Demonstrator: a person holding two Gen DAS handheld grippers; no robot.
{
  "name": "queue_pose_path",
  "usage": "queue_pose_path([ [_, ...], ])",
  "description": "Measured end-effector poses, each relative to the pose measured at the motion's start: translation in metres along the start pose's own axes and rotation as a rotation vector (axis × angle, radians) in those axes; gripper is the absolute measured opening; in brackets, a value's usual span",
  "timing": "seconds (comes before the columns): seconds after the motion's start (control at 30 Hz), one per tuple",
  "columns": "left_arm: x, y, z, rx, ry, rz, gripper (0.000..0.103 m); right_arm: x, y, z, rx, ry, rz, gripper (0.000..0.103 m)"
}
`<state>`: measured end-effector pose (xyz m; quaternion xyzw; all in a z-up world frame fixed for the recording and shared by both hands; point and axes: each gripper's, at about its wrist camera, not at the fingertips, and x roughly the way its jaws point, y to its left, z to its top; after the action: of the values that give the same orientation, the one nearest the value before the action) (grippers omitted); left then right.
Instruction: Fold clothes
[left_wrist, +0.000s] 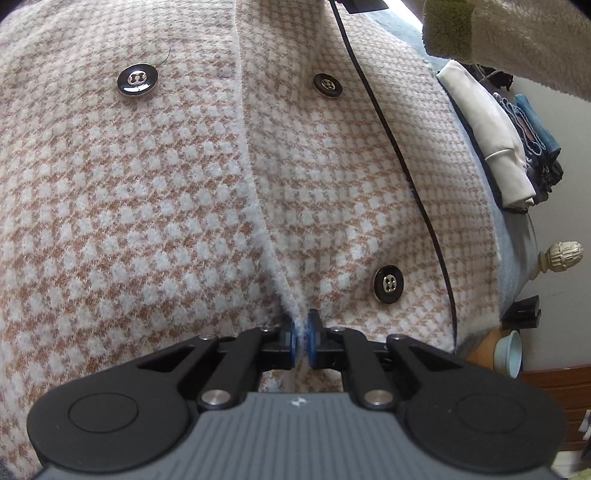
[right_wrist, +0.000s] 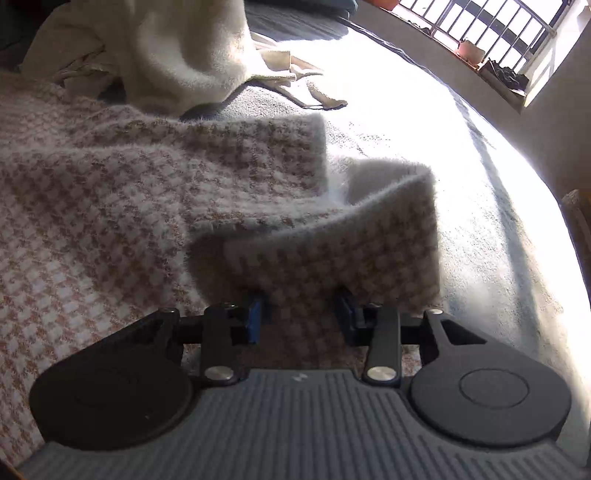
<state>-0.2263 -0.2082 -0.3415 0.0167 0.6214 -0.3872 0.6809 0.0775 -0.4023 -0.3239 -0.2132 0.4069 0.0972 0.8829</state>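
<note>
Bed surface (right_wrist: 461, 206): grey textured cover, sunlit on the right in the right wrist view; all the clothing lies on it.
Houndstooth coat (left_wrist: 147, 203): tan-and-white woolly check, spread over the bed and filling most of the left wrist view; a fuzzy white front edge runs from far to near down the middle.
Coat sleeve (right_wrist: 332, 251): in the right wrist view a cuffed end lifts off the bed, fuzzy pale lining showing at its far edge.
Cream fleece garment (right_wrist: 184, 55): heaped at the far left, beyond the coat.
Folded stack (left_wrist: 495, 140): cream piece on top, denim and dark items beside it, at the far right edge of the bed.
Left gripper (left_wrist: 302, 341): blue pads pinched together on the coat's white front edge, near the bottom hem.
Right gripper (right_wrist: 301, 317): fingers partly apart with the sleeve cloth between them; whether the pads actually press it is hard to tell, since the fabric hides the tips.
Black trim line (left_wrist: 406, 166): thin dark piping running down the coat's right panel.
Buttons: three dark shiny ones, one on the left panel (left_wrist: 137, 79), two on the right (left_wrist: 327, 85) (left_wrist: 388, 284).
Bedpost finial (left_wrist: 565, 256): carved cream knob past the right edge.
</note>
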Motion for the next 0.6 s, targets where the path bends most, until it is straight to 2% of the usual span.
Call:
queue_pose_path([
  [0.03, 0.003, -0.002, -0.001, -0.003, -0.004, -0.003, 0.009, -0.005, -0.007, 0.000, 0.079, -0.015, -0.004, 0.012],
  [0.17, 0.004, -0.001, -0.004, -0.006, -0.016, -0.020, 0.008, -0.050, -0.039, -0.005, 0.367, -0.154, 0.005, 0.010],
  [0.2, 0.003, 0.000, -0.004, -0.007, -0.019, -0.025, 0.008, -0.068, -0.051, -0.008, 0.463, -0.210, 0.050, 0.010],
  [0.3, -0.004, 0.007, -0.009, -0.028, -0.026, -0.044, 0.008, -0.090, -0.076, -0.008, 0.635, -0.354, 0.192, 0.010],
  [0.4, -0.007, 0.013, -0.013, -0.080, -0.030, -0.067, 0.008, -0.079, -0.076, 0.008, 0.635, -0.350, 0.234, 0.010],
  [0.53, -0.011, 0.015, -0.018, -0.109, -0.037, -0.073, 0.008, -0.023, -0.057, 0.017, 0.583, -0.220, 0.227, 0.010],
  [0.6, -0.014, 0.015, -0.021, -0.107, -0.043, -0.069, 0.008, 0.002, -0.046, 0.013, 0.524, -0.142, 0.184, 0.012],
])
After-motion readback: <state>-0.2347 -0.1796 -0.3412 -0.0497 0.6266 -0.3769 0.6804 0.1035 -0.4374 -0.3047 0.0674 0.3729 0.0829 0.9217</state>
